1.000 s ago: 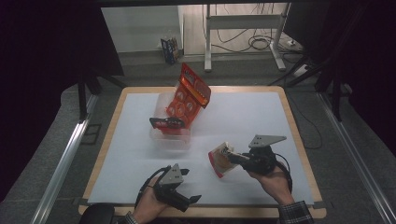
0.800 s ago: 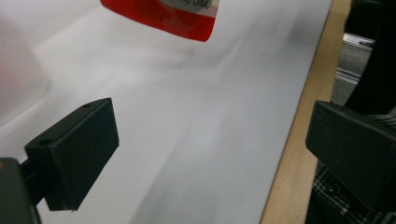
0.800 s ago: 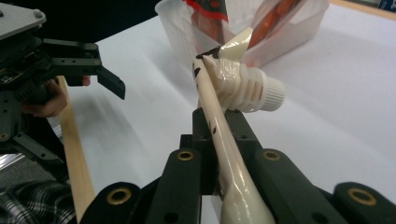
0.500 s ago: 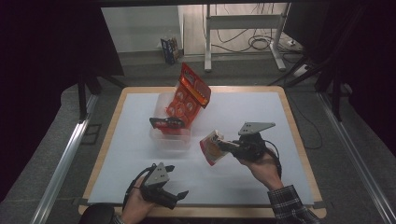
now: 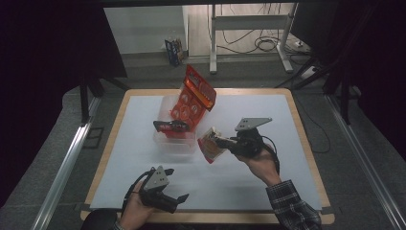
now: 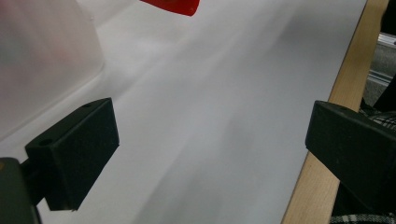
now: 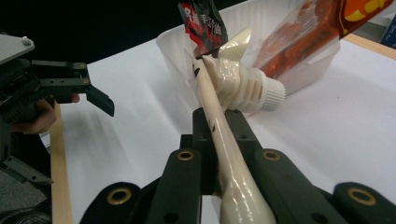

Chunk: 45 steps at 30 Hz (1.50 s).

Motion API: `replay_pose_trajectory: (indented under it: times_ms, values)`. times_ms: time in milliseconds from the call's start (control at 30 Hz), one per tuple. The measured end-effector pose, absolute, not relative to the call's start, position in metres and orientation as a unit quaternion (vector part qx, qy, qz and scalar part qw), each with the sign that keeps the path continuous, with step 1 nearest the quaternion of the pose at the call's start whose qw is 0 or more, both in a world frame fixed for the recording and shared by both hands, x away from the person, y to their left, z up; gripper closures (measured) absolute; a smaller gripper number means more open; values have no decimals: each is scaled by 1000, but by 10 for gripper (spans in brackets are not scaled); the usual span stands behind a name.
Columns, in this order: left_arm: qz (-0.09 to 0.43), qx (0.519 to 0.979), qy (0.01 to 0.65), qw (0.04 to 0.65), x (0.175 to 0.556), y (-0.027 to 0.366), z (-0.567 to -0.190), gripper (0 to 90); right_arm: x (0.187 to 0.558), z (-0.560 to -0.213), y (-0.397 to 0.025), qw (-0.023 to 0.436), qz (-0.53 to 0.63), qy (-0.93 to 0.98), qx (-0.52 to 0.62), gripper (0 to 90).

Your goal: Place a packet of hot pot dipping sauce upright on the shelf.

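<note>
Right tool [image 5: 225, 142] clamps spouted pouch [image 5: 209, 143]; pouch lifted beside clear tub [image 5: 165, 139].

A cream spouted pouch [image 5: 210, 143] hangs above the white mat, just beside the clear tub [image 5: 174, 140] holding red packets [image 5: 194, 98].

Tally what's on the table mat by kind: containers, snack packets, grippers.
Clear plastic tub: 1
Packets: 3: tall red-orange bag, small dark red packet, cream-and-red pouch
Handheld black grippers: 2: left gripper, right gripper
Total: 6
</note>
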<state>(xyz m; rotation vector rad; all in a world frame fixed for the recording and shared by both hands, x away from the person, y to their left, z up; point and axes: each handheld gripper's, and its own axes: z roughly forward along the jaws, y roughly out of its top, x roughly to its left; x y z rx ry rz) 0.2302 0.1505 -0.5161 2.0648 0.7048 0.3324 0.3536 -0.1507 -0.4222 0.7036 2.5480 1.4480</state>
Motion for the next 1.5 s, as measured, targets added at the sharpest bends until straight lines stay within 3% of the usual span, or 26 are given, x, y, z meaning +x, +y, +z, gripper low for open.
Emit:
replay_pose_trajectory:
  times_ms: [1500]
  values:
    - [139, 837, 288, 444, 231, 156, -517, 28, 387, -412, -89, 57, 472, 864, 165, 834]
